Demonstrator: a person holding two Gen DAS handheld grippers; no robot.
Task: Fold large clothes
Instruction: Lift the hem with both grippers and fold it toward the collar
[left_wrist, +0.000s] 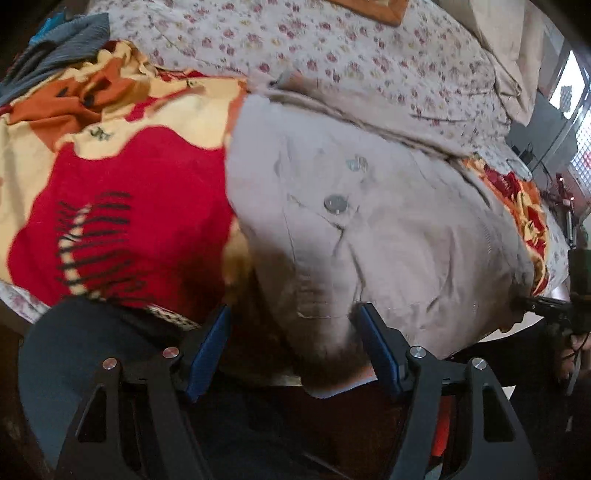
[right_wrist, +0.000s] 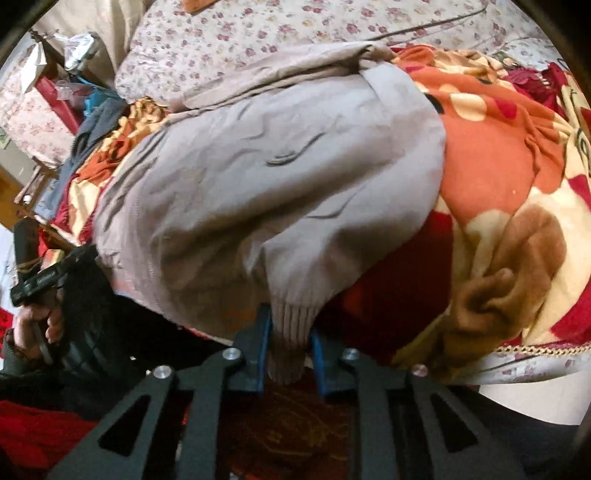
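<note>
Beige jacket (left_wrist: 369, 229): spread across the red-and-orange blanket (left_wrist: 129, 206) on the bed, two snap buttons (left_wrist: 335, 204) showing. Left gripper (left_wrist: 291, 350): fingers spread wide at the jacket's near hem, clamping nothing. Right gripper (right_wrist: 290, 350): closed on the jacket's ribbed cuff (right_wrist: 291, 328). Floral bedsheet (left_wrist: 332, 55) beyond.

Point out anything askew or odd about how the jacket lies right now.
The beige jacket lies rumpled and slanted across the red and orange blanket, its near hem hanging off the bed edge. Only the right claw grips it, at the ribbed cuff; the left claw is open around the drooping hem.
</note>
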